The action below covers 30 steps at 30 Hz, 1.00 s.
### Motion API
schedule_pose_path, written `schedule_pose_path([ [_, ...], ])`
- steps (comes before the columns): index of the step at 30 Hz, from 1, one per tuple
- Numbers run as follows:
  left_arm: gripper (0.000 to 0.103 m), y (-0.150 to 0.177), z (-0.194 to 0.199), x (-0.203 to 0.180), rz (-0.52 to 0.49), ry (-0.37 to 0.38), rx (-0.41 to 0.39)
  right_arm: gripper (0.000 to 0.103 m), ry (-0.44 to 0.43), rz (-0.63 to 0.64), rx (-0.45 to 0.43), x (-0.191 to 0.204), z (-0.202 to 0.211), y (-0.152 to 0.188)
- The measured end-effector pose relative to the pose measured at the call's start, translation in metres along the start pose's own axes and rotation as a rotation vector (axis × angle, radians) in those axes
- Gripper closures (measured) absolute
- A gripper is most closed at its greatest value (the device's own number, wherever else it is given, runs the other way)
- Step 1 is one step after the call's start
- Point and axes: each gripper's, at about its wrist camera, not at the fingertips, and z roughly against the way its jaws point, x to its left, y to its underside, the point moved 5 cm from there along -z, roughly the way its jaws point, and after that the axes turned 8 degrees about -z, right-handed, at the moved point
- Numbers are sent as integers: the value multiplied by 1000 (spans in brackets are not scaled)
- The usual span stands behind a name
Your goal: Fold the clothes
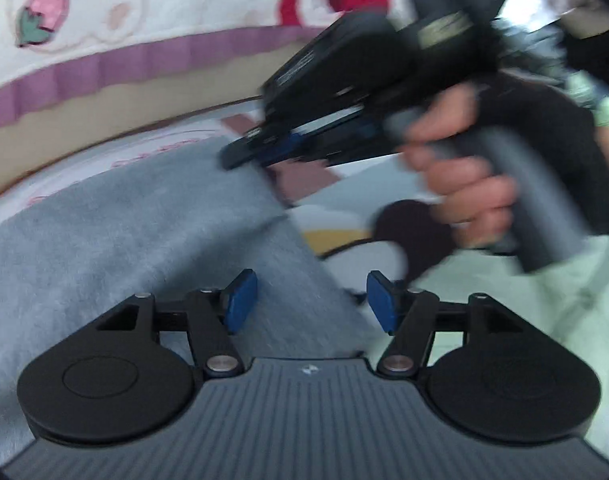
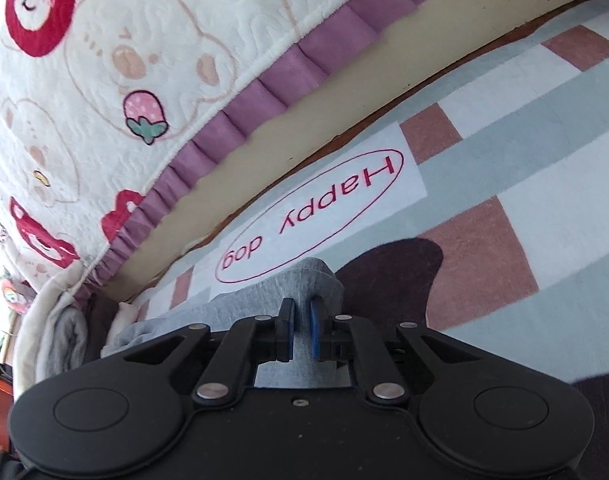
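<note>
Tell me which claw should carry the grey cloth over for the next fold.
Right. The right claw is already shut on a corner of the grey cloth; the left claw hangs open above it, holding nothing.

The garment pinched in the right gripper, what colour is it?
Heather grey garment, clearest in the right wrist view.

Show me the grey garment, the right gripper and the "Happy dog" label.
grey garment (image 1: 124, 248): left wrist view, flat middle.
right gripper (image 2: 302, 330): right wrist view, between fingertips.
"Happy dog" label (image 2: 308, 220): right wrist view, oval centre.
</note>
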Motion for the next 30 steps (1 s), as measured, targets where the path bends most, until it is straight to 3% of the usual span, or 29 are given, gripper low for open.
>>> schedule_pose_path([
  [1,62,-3,-6,-15,-15,26,1,93,-7,-2,-1,0,2,0],
  [2,82,-4,-9,-24,-29,38,6,94,-5,5,0,0,3,0],
  [3,89,-3,-7,-23,-34,34,10,94,3,16,2,1,2,-2],
  [9,92,3,6,-12,25,60,-4,99,79,26,-15,-5,-22,-14],
  [13,92,2,5,-8,64,97,11,102,65,-5,-144,-12,-14,-37],
  [16,90,2,5,-6,78,104,3,101,58,49,-101,-6,5,-38],
  [17,89,1,6,-5,91,119,1,93,55,67,-86,-4,12,-39],
  [19,89,-1,8,-3,123,153,0,67,58,115,-33,-1,20,-25],
  [20,89,-1,9,-1,150,180,4,43,53,119,-1,-2,20,-12],
  [21,89,-1,10,1,183,219,15,37,45,110,25,-5,19,-2],
  [24,89,1,17,7,287,382,82,37,29,84,99,-18,7,25],
  [25,89,-1,25,11,285,391,93,37,34,77,104,-21,3,31],
  [27,86,-6,43,29,258,315,64,37,29,69,101,-24,-4,39],
  [30,79,-4,60,77,282,128,25,37,22,90,95,-20,-9,38],
])
